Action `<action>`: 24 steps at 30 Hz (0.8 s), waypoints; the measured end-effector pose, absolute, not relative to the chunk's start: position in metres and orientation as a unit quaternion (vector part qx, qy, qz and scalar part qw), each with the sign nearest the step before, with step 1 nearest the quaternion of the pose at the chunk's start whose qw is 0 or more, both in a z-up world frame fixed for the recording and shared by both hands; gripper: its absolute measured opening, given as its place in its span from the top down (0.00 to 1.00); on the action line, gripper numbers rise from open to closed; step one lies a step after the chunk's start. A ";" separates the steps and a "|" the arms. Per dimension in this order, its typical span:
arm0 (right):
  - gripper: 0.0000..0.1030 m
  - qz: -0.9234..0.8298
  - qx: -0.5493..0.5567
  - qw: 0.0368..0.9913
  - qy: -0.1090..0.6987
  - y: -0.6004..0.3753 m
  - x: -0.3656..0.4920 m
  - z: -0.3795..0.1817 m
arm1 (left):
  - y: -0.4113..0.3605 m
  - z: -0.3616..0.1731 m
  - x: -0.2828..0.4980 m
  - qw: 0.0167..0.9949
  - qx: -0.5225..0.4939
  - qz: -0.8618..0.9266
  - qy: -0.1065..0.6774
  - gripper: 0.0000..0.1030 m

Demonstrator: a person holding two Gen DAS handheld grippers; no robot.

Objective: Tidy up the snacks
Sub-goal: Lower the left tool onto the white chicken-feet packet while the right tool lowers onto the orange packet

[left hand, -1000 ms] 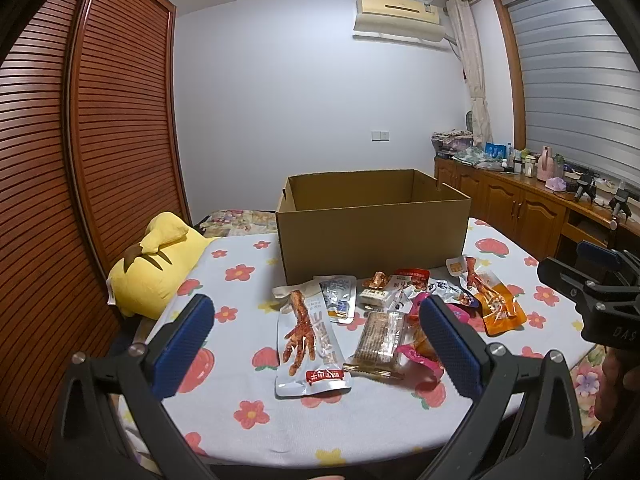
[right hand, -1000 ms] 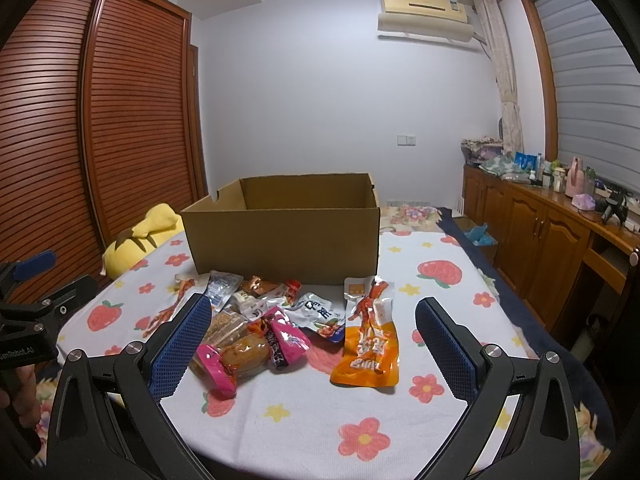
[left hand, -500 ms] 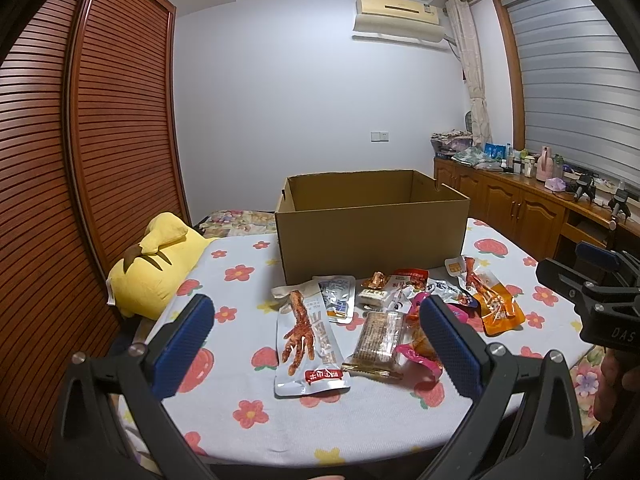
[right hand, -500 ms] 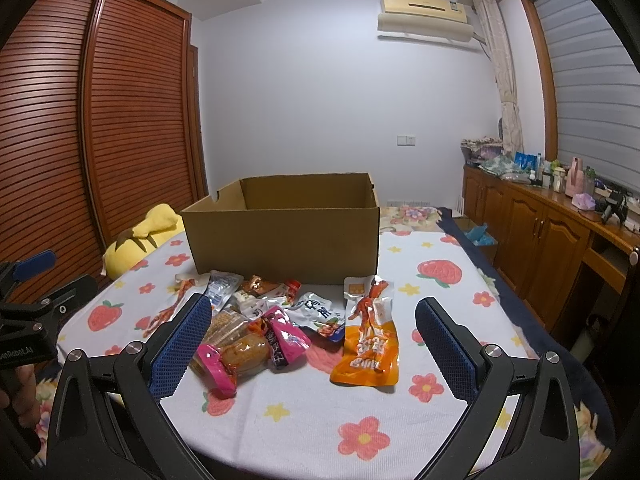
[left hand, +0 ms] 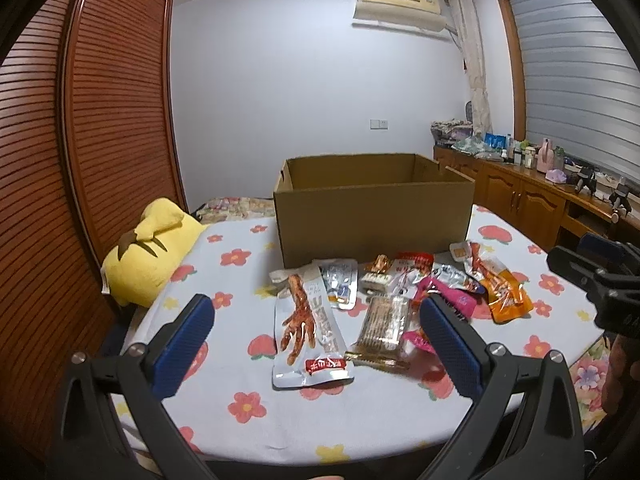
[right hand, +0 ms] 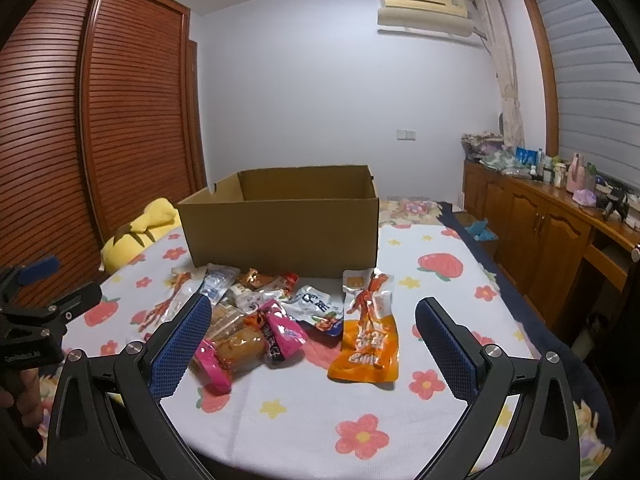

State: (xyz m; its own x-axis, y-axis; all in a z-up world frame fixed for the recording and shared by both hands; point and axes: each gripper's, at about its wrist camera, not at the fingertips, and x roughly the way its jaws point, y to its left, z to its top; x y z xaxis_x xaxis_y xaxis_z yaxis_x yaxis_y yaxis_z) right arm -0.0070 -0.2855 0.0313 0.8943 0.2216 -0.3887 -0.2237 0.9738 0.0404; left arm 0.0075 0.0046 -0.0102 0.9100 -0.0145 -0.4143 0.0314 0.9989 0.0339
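Observation:
Several snack packets lie in a loose pile on the flowered table in front of an open cardboard box (left hand: pixel 374 216) (right hand: pixel 280 224). A chicken-foot packet (left hand: pixel 308 332) lies nearest my left gripper (left hand: pixel 316 316), with a brown bar packet (left hand: pixel 382 330) beside it. An orange packet (right hand: pixel 366 340) and a pink packet (right hand: pixel 276 330) lie in front of my right gripper (right hand: pixel 312 320). Both grippers are open and empty, held above the table's near edge, short of the pile. The box's inside floor is hidden.
A yellow plush toy (left hand: pixel 150 248) lies at the table's left edge, next to the wooden louvred wardrobe (left hand: pixel 80 160). A wooden sideboard (right hand: pixel 560 216) with clutter runs along the right wall. My right gripper shows in the left wrist view (left hand: pixel 600 280).

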 end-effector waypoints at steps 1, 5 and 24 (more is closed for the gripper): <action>0.00 0.114 -0.003 0.973 0.202 -0.286 -0.005 0.030 | 0.005 -0.013 0.010 0.976 0.020 -0.012 0.215 0.00; 0.00 0.117 -0.007 0.971 0.210 -0.288 0.001 0.023 | 0.009 -0.021 0.018 0.974 0.018 -0.020 0.224 0.00; 0.19 0.129 -0.037 0.944 0.303 -0.315 0.092 -0.003 | 0.022 -0.054 0.077 0.955 0.026 -0.053 0.290 0.00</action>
State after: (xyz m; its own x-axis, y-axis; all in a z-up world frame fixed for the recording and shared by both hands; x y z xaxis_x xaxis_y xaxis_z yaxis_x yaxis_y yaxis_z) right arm 0.0916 -0.3147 -0.0028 0.7834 0.2204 -0.5812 -0.2649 0.9642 0.0086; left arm 0.0774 0.0216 -0.0538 0.8258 -0.0859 -0.5573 0.1161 0.9930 0.0191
